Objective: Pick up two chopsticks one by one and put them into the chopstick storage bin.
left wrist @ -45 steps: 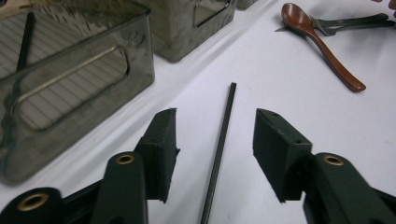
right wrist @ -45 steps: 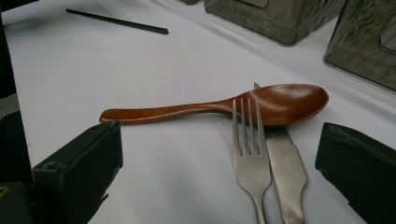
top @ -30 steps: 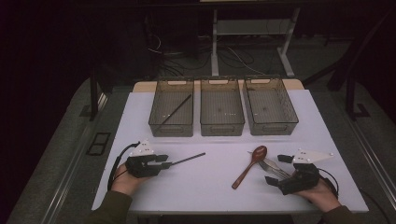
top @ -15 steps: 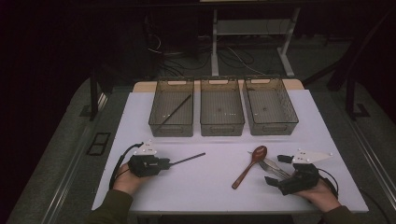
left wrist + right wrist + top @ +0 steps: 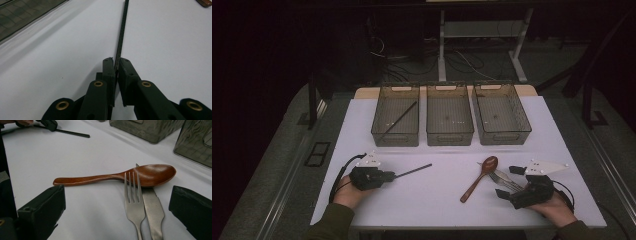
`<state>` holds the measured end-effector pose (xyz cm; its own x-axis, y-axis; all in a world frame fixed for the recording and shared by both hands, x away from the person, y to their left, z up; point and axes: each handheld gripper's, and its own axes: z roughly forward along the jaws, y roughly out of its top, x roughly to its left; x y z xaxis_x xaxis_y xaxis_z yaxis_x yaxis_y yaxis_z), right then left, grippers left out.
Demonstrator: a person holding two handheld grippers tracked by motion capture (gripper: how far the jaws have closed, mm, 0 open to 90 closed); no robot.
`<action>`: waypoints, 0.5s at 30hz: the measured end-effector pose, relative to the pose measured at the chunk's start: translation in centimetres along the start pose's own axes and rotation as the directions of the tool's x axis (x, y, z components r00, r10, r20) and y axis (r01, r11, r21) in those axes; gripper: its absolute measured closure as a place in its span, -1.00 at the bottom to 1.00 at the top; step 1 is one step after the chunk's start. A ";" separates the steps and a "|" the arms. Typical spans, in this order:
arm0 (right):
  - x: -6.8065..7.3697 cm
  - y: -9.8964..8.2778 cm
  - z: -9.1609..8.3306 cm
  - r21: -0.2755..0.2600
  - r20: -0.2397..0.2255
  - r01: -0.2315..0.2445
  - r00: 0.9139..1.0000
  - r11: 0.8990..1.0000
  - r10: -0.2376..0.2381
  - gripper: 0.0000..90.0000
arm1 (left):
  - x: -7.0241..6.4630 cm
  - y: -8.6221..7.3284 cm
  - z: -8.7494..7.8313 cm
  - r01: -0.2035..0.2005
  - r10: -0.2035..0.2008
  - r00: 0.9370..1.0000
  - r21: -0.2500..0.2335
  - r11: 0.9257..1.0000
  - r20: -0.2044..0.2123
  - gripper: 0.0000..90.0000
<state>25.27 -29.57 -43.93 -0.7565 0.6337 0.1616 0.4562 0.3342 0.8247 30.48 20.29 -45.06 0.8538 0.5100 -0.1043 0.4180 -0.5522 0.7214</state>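
My left claw [image 5: 116, 65] has just been closing, and its jaws now pinch the near end of the black chopstick [image 5: 413, 171], which lies flat on the surface [image 5: 437, 200] near its front-left corner, its free end pointing toward the middle. The step in hand, as I judge it, is to lift this chopstick and carry it to the left bin [image 5: 395, 114], where a second chopstick [image 5: 398, 120] already lies on the diagonal. To do this well I should confirm that the grip is firm before raising, since the hold is at the very end and the long free length will tend to sag or swing; lift slowly, keep the stick level, and clear the bin's front wall before lowering. Release should come only once the stick lies along the bin floor, so that it cannot bounce out. My right claw [image 5: 117, 220] stands wide open near the front-right corner, holding nothing, its jaws on either side of the fork [image 5: 133, 195] and the knife [image 5: 152, 210], which lie side by side with their tips against the bowl of the wooden spoon [image 5: 120, 177]. The surface is a white sheet on a table; three transparent bins stand in a row along its far edge, the middle bin [image 5: 449, 114] and the right bin [image 5: 502, 114] holding nothing that I can make out. The room beyond is dark, with cables on the floor and a metal frame behind the bins.
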 end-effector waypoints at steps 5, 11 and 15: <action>0.0 0.0 0.0 -0.001 0.000 0.000 1.000 1.000 0.000 -1.00 | -0.1 0.1 0.0 -0.005 0.005 1.000 0.008 1.000 0.005 0.86; 0.0 0.0 0.0 0.000 -0.001 -0.001 1.000 1.000 0.001 -1.00 | -0.4 0.2 0.1 -0.015 0.014 1.000 0.013 1.000 0.021 0.88; 0.0 0.0 0.0 0.000 -0.001 -0.001 1.000 1.000 0.001 -1.00 | -0.5 0.4 0.2 -0.001 0.000 1.000 0.017 1.000 0.019 0.89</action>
<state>25.30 -29.58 -43.95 -0.7568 0.6330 0.1631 0.4569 0.3337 0.8246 30.31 19.72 -44.88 0.8597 0.4971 -0.1174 0.4229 -0.5639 0.7094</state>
